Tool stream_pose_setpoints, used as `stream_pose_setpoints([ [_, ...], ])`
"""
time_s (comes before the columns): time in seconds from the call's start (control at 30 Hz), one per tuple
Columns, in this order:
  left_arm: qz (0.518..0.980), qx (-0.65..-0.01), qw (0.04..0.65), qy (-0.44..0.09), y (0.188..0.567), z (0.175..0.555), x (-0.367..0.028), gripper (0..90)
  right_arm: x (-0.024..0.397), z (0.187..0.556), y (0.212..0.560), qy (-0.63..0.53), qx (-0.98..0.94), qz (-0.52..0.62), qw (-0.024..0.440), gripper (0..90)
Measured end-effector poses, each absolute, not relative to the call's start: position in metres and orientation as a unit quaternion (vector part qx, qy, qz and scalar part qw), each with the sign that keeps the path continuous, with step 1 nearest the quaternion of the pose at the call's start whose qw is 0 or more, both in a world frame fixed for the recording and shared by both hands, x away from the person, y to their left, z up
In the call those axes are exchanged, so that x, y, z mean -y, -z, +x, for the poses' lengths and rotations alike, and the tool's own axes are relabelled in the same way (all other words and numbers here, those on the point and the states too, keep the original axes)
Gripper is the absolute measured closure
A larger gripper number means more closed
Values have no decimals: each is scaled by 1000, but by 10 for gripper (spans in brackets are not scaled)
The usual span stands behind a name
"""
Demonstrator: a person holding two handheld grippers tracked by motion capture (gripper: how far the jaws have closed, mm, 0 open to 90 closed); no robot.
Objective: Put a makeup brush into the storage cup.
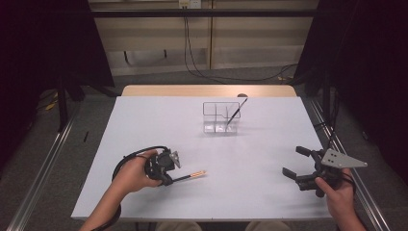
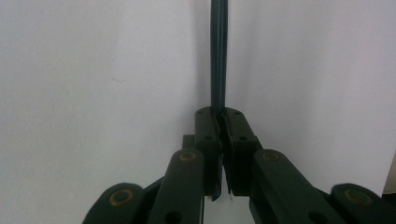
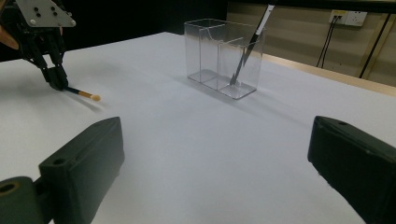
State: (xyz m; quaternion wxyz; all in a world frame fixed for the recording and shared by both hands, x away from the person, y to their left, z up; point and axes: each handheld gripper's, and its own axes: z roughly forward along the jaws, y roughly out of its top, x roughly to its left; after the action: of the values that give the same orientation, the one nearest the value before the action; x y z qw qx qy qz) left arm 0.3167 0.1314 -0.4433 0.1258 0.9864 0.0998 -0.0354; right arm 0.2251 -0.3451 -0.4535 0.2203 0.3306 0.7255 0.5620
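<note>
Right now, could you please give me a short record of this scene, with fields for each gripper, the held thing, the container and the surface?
left gripper: shut on the brush, low over the table
brush: dark handle, orange-tan tip, pointing right in the high view
right gripper: open, nothing between its jaws
clear organizer: transparent, divided into compartments, at the far middle of the table
black pen: leaning in the organizer's right compartment
table: white top

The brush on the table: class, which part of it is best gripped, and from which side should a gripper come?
Grip the dark handle end of the brush, coming from above with the jaws across its thin shaft. It lies flat on the table, so only a top approach spans it. The left gripper already pinches that end, leaving the pale tip free.
</note>
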Motion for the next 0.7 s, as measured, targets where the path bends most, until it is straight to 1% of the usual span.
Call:
stream_pose_setpoints([
  [0.23,981,-115,152,29,442,317,-134,858,347,225,454,-562,-724,333,223,34],
  [0.3,976,-131,173,33,441,317,-134,859,348,225,453,-562,-723,333,223,34],
  [0.37,973,-137,180,37,441,317,-134,859,348,225,453,-563,-723,333,223,34],
  [0.4,969,-144,199,42,440,317,-134,859,347,225,453,-564,-722,333,222,34],
  [0.7,958,-152,239,47,439,315,-133,859,348,224,453,-564,-722,333,223,34],
])
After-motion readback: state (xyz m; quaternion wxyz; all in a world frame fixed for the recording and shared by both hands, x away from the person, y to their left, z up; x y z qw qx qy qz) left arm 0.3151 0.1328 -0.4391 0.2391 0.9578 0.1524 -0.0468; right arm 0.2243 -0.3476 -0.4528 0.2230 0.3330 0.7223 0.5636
